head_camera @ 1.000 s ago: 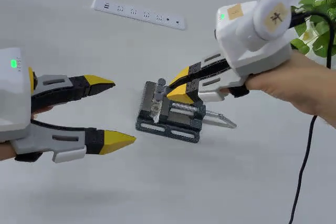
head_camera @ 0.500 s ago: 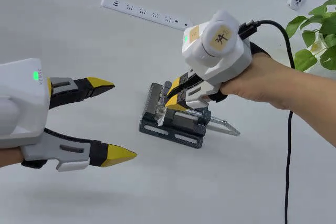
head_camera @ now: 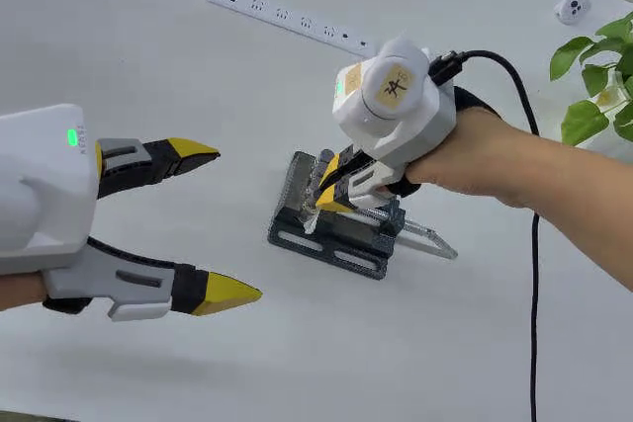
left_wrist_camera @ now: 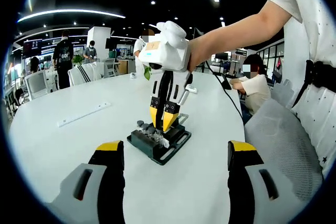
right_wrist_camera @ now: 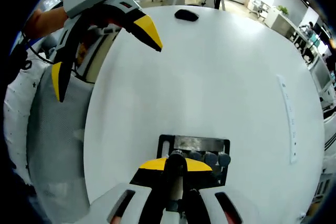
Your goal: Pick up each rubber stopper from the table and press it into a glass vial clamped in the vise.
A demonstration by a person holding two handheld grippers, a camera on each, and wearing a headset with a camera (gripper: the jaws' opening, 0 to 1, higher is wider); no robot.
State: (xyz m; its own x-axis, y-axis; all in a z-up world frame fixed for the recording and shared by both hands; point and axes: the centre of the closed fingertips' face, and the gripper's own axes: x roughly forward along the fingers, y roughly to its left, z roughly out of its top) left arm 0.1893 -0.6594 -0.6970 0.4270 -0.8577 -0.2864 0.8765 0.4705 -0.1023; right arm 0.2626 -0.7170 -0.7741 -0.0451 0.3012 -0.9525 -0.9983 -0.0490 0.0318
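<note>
Stopper (right_wrist_camera: 176,161) clenched in right gripper (head_camera: 328,195) jaws, now lower over vise (head_camera: 341,246); left gripper (head_camera: 232,223) released

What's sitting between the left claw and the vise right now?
Nothing: bare white table runs from the open left claw to the vise, as seen in the head view and the left gripper view.

The left white-and-black two-jaw gripper with yellow tips (head_camera: 223,221) hovers level, its jaws spread wide. The matching right gripper (head_camera: 324,188) tilts steeply downward, its jaws pinched on a dark grey rubber stopper (right_wrist_camera: 176,161). The bare right hand (head_camera: 475,155) holds it, forearm outstretched.
</note>
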